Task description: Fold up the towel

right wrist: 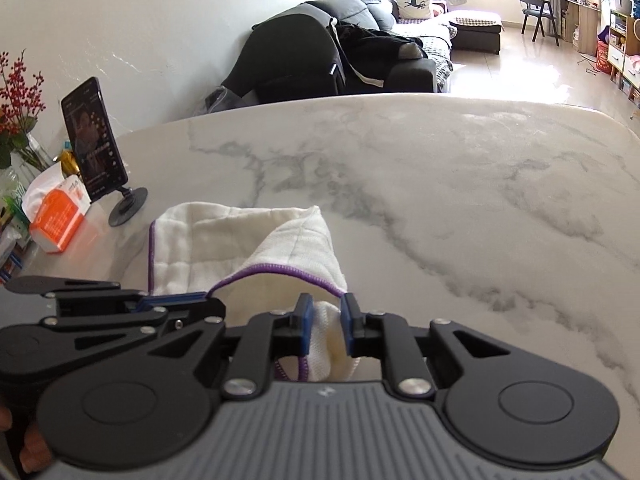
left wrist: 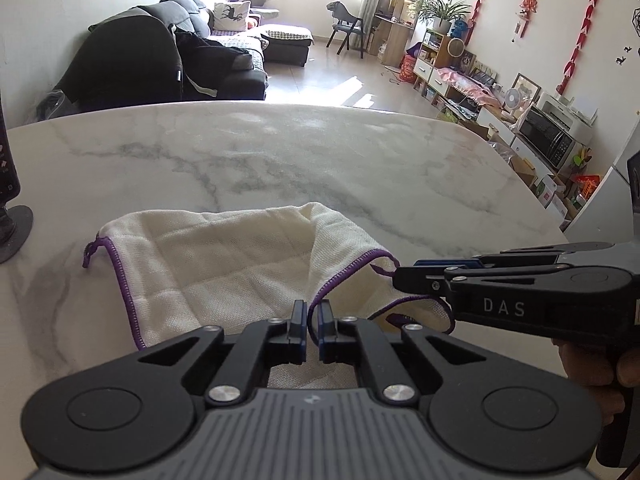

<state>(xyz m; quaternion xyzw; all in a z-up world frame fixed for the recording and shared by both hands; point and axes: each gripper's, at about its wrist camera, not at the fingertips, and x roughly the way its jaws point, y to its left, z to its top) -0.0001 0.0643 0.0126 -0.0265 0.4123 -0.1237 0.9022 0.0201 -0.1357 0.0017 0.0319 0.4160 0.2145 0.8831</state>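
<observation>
Nearest, in the left wrist view: left gripper (left wrist: 313,320) closed to a narrow slit, pinching the purple-stitched hem of the towel (left wrist: 224,264) where that hem loops up between the pads. Just beside it, entering from the right: right gripper (right wrist: 327,316), held in a hand, tips at the towel's corner next to its small purple loop. In the right wrist view: jaws partly apart with a bunched white fold of towel filling the gap between the blue pads; impossible to tell whether the pads press on the cloth. Cream towel lying on the near part of the marble table (left wrist: 320,160), right side lifted and folded over toward the grippers, left side flat with its purple edge and a corner loop on the tabletop. Further off, at the table's left edge: phone on a round-footed stand (right wrist: 94,152), orange tissue pack (right wrist: 60,220), red berry sprigs (right wrist: 18,92). Beyond the table: dark sofa (left wrist: 160,52) against the wall, and a chair (left wrist: 346,28) near the bright window.
</observation>
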